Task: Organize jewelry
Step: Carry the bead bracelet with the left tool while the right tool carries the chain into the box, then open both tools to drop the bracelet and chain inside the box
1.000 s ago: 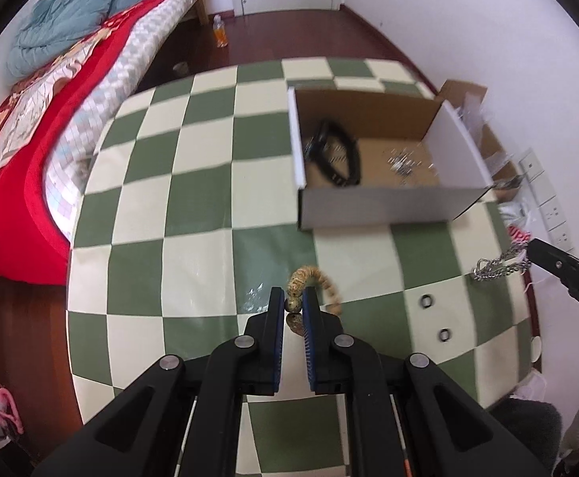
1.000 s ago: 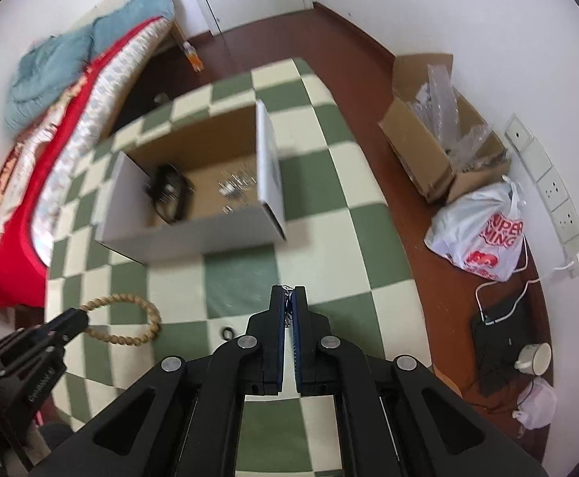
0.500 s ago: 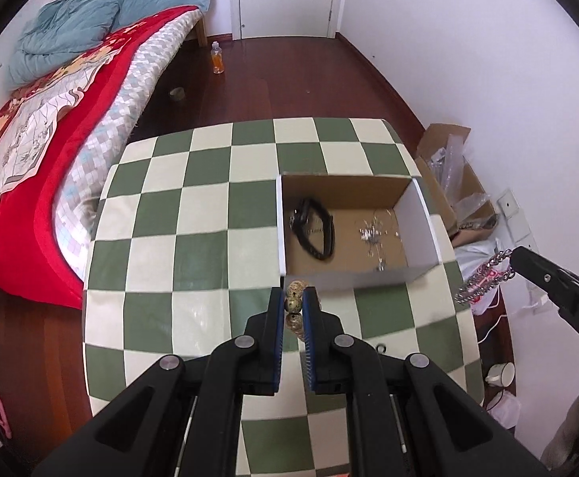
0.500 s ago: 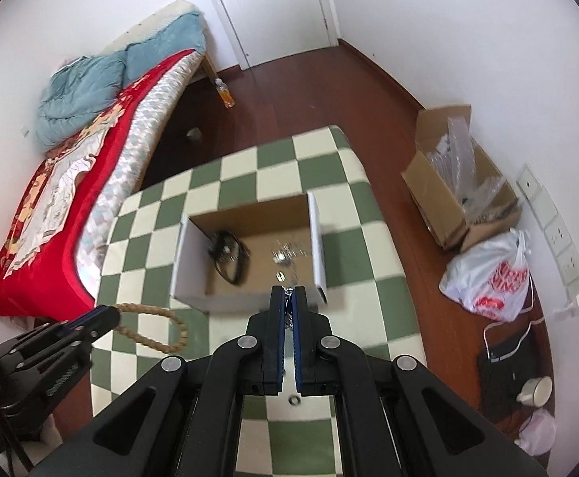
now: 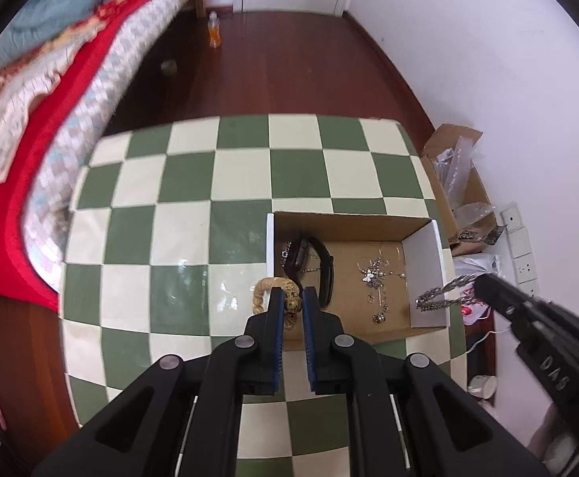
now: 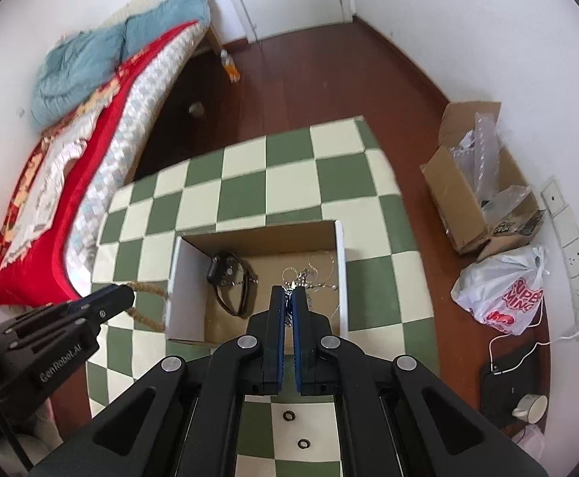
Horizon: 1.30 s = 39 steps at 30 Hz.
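Note:
My left gripper (image 5: 292, 298) is shut on a tan beaded bracelet (image 5: 267, 287), which hangs in the air at the left wall of the open cardboard box (image 5: 424, 254). My right gripper (image 6: 288, 296) is shut on a silver chain (image 5: 438, 296), held above the box's right side; in the right wrist view only a bit of chain (image 6: 288, 318) shows between the pads. Inside the box (image 6: 339, 262) lie a black watch (image 5: 315, 262) and thin silver jewelry (image 5: 377, 278). The left gripper (image 6: 124, 296) with the bracelet (image 6: 146, 318) appears left of the box in the right wrist view.
The box stands on a green and cream checkered table (image 5: 194, 214). Two small dark rings (image 6: 289, 415) (image 6: 302, 443) lie on the table near me. A bed (image 6: 90, 139) is to the left; a floor carton (image 6: 472, 198) and a plastic bag (image 6: 508, 290) are to the right.
Both grippers have risen off the table with their pieces and moved toward the box. The bracelet and the chain now hang at the box's left wall and right side.

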Tool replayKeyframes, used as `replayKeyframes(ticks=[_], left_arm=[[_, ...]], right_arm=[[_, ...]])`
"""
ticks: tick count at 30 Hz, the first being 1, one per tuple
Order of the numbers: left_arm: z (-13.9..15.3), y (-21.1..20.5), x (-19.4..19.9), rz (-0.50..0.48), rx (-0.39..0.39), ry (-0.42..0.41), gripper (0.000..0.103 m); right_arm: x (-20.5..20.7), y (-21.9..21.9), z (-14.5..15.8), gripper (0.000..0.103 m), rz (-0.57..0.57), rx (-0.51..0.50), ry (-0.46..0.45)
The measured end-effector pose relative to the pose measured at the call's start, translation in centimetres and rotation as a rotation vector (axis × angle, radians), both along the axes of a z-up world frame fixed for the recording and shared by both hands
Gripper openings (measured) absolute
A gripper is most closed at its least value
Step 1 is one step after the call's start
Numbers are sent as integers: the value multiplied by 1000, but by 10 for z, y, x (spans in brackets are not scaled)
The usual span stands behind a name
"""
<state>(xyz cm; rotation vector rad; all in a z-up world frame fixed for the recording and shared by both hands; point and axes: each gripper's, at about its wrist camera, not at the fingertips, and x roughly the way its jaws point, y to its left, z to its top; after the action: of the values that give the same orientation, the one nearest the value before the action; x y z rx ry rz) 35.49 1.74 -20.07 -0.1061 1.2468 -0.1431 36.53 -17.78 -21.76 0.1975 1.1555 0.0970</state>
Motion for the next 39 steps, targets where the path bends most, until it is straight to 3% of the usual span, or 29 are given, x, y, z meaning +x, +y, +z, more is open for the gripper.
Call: replayKeyframes(ticks=[7, 13, 18, 25, 34, 39], left_arm=[[8, -3, 10, 5, -95, 12, 7], [18, -11, 14, -21, -102, -10, 7], [21, -11, 12, -17, -154, -3, 7], [32, -14, 15, -27, -129, -42, 7], [-13, -13, 14, -26, -87, 40, 7], [-15, -6, 17, 15, -84, 54, 10]], right_arm=[[15, 9, -21, 3, 21, -31, 33], [14, 10, -23, 3, 20, -17, 34], [13, 9, -24, 3, 11, -3, 40], [11, 2, -24, 3, -5, 14, 34], [19, 2, -39, 3, -3, 1, 81], [28, 0, -41, 4, 4, 19, 103]])
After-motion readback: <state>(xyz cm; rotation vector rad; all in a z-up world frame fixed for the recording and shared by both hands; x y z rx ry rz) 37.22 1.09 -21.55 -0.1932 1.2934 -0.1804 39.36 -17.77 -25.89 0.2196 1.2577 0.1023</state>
